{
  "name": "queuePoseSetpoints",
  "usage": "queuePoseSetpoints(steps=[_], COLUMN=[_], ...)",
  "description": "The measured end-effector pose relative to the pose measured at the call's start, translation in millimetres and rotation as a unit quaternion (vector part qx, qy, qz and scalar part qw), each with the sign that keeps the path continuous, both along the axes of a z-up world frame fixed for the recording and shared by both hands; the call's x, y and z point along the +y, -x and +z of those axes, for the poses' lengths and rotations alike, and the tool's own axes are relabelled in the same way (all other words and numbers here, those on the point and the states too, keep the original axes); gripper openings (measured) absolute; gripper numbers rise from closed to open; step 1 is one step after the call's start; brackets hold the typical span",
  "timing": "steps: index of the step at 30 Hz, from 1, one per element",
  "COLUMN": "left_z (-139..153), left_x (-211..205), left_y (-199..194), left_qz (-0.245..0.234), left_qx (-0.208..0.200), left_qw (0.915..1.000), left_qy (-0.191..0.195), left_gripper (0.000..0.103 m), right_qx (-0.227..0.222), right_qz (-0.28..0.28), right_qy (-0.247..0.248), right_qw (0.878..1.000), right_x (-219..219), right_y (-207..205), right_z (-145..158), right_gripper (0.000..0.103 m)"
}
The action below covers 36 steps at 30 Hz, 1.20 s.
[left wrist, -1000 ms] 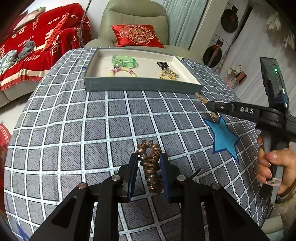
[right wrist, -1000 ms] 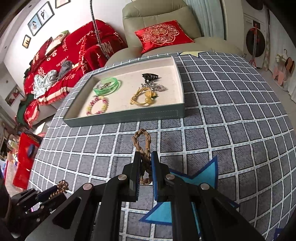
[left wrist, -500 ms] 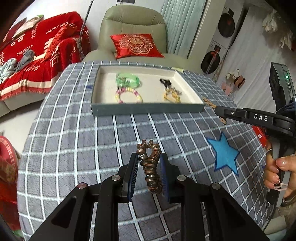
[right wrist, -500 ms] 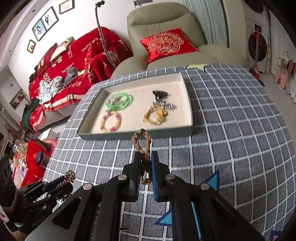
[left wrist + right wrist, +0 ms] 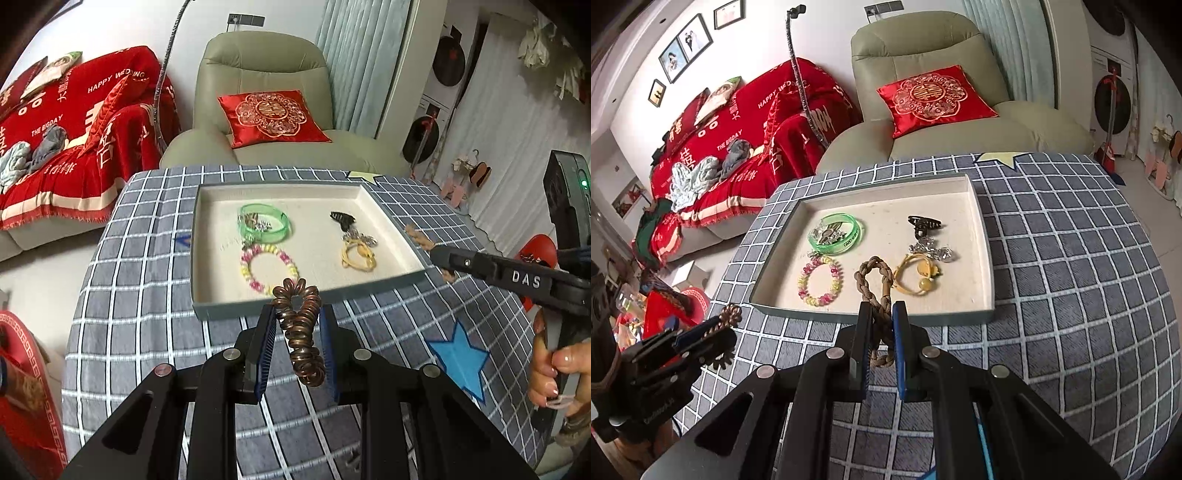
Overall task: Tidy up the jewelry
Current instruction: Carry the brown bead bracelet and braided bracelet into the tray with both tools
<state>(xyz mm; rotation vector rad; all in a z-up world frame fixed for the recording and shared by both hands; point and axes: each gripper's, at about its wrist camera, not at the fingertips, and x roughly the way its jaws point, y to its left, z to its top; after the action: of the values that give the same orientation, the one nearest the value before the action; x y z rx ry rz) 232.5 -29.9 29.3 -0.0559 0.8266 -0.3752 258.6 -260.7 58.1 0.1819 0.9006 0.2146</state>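
My left gripper (image 5: 297, 314) is shut on a brown spiral hair tie (image 5: 300, 328), held above the checked tablecloth just before the near rim of the grey tray (image 5: 236, 308). My right gripper (image 5: 881, 314) is shut on a tan braided cord bracelet (image 5: 874, 275), whose loop hangs over the tray's (image 5: 879, 317) near edge. In the tray lie a green bangle (image 5: 837, 233), a pink and yellow bead bracelet (image 5: 820, 281), a yellow cord bracelet (image 5: 918, 281), a black hair claw (image 5: 923, 223) and a silver piece (image 5: 932, 251).
The round table (image 5: 147, 332) wears a grey checked cloth with a blue star (image 5: 460, 360). A beige armchair with a red cushion (image 5: 271, 118) stands behind it, a red-covered sofa (image 5: 55, 122) to the left. A hand (image 5: 557, 373) holds the right gripper's handle.
Both grippers have risen and moved toward the tray, each keeping its piece. The tray now sits closer, directly ahead of both sets of fingers.
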Motion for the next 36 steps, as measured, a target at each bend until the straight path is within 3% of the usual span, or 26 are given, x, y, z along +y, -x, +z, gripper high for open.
queuePoseSetpoints(steps=[17, 32, 36], left_z=[-2, -24, -36], left_x=[-17, -20, -27], left_y=[-59, -99, -106], left_qz=[0.018, 0.048, 0.048], left_qx=[-0.019, -0.005, 0.006], left_qw=[0.9994, 0.9984, 0.9977], left_qy=[-0.021, -0.029, -0.046], left_gripper=[0.041, 0.041, 0.041], right_qx=[0.005, 0.023, 0.034], right_qz=[0.007, -0.022, -0.030], right_qy=[0.009, 0.015, 0.021], right_qw=[1.000, 0.999, 0.999], right_x=[13, 0, -3], right_y=[-46, -83, -89], right_z=[-6, -30, -43], right_gripper=[0.012, 0.012, 0.012])
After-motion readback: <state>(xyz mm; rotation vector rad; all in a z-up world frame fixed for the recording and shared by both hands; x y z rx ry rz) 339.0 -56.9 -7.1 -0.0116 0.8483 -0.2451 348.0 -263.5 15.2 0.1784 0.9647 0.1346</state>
